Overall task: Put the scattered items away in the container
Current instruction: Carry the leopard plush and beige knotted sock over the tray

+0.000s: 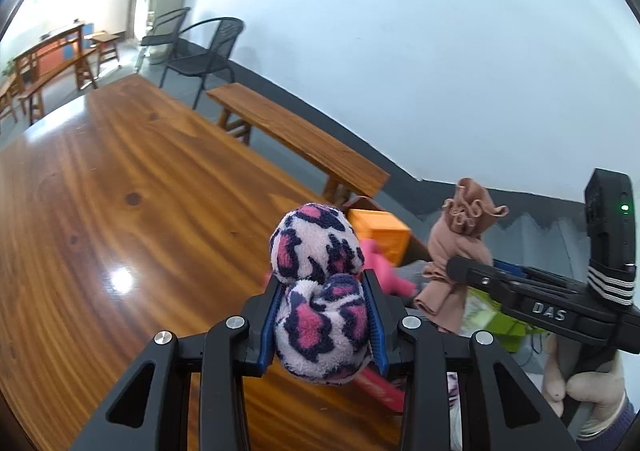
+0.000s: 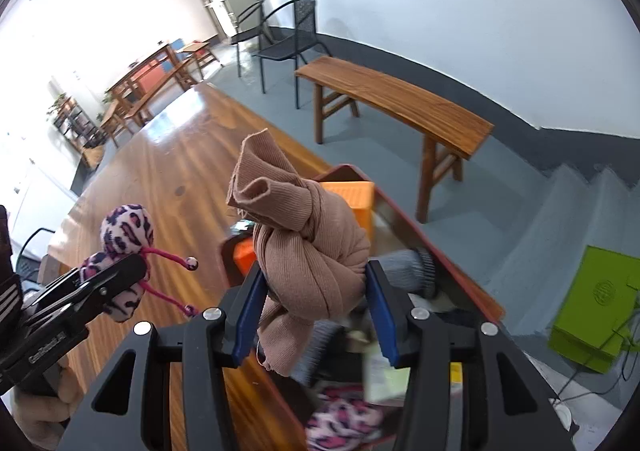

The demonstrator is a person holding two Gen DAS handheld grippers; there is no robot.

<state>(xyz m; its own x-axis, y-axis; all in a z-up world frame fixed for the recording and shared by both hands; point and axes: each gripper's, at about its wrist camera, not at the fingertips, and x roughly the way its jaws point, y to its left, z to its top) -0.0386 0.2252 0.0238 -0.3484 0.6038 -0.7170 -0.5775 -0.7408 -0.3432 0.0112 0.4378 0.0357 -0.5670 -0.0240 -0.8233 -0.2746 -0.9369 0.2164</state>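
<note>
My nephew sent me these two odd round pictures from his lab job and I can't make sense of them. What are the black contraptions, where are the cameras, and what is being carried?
No robot here: a person holds a hand-held gripper in each hand, each with a wide-angle camera looking along its jaws.

The left-hand camera shows the left gripper shut on a pink-and-navy spotted plush toy; the right gripper shows at the side.

The right-hand camera shows the right gripper shut on a knotted tan cloth.

Below lie a wooden table and a red-rimmed container already holding an orange box, a grey sock and other items.
</note>
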